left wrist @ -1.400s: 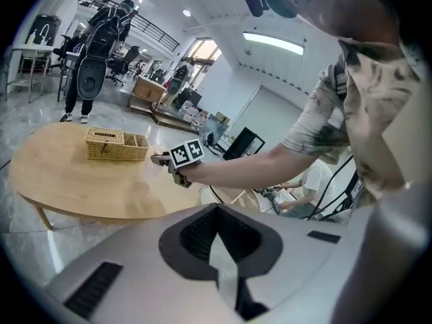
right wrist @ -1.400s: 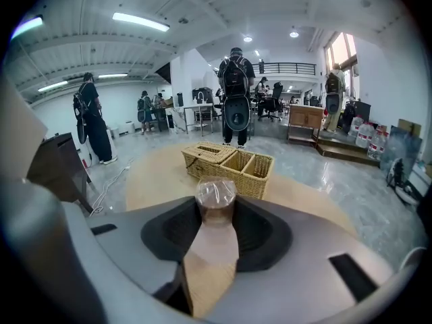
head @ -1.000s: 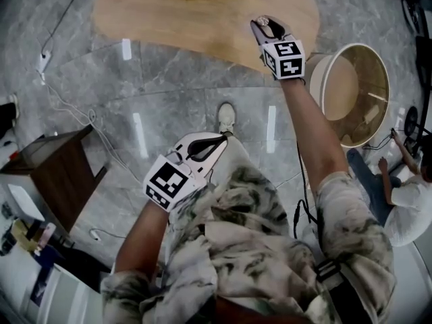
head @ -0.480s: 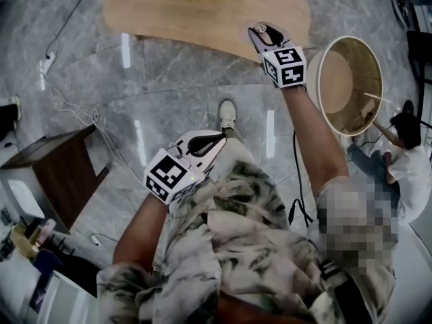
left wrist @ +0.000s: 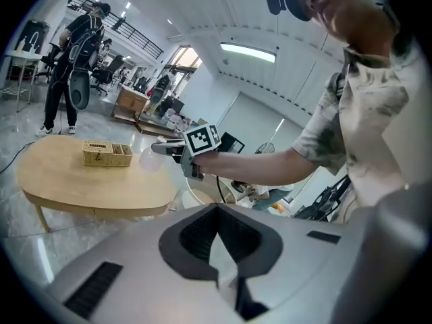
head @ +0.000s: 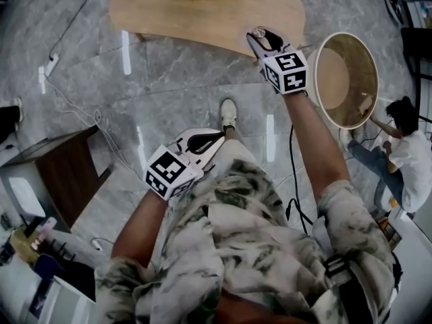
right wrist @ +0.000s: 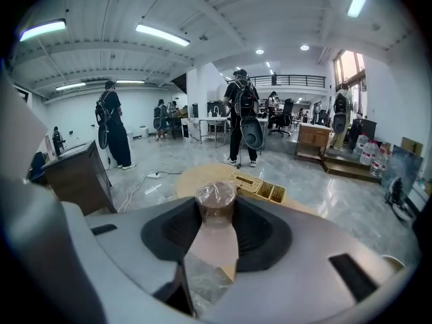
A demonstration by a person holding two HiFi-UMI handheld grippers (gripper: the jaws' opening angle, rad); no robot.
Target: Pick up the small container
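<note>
Small clear round container with brown contents [right wrist: 216,206] sits at the centre of the right gripper view, clamped between the right gripper [head: 263,38] jaws. It is held in the air over the near edge of the light oval wooden bench [head: 196,12], upper middle of the head view. Left gripper [head: 217,138] is left of centre, jaws closed on nothing.

txt: none legible | labels/brands/nos.: none | black-and-white square-pattern marker cubes [head: 167,174] [head: 289,71]: coded patterns only, no chars
</note>
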